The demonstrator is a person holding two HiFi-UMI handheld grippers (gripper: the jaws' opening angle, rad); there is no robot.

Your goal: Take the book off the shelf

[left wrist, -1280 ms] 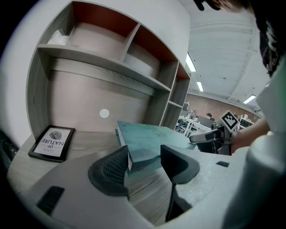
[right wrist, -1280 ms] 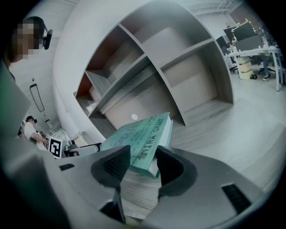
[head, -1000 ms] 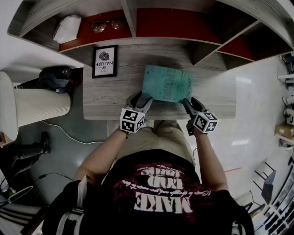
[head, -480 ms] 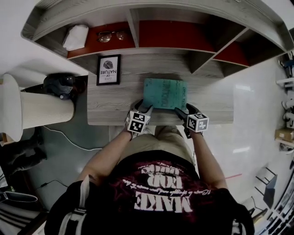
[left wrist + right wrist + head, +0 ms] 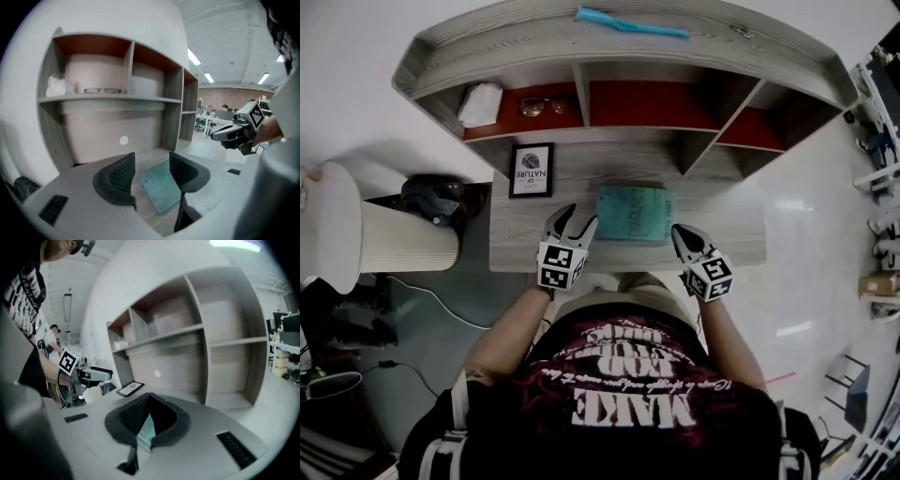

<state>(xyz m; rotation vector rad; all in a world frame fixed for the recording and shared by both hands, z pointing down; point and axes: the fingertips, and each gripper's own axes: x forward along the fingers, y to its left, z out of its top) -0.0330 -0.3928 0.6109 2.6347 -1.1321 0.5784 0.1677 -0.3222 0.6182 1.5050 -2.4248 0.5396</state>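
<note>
Grey shelf unit [image 5: 577, 94] with red back panels, above desk top [image 5: 517, 234]. Teal book [image 5: 633, 214] flat on desk top, off the shelf, between both grippers, gripped by neither. Left gripper [image 5: 574, 219] just beside book's left edge: jaws spread wide, just opened further, nothing between. Right gripper [image 5: 680, 233] near book's right corner: jaws pressed together, empty. Framed print [image 5: 532, 170] left of book.

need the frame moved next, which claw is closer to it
Left. The left claw, empty, its jaws just opened wider, hangs just in front and right of the frame. The right claw, just closed and empty, is past the book, on its far side.
</note>
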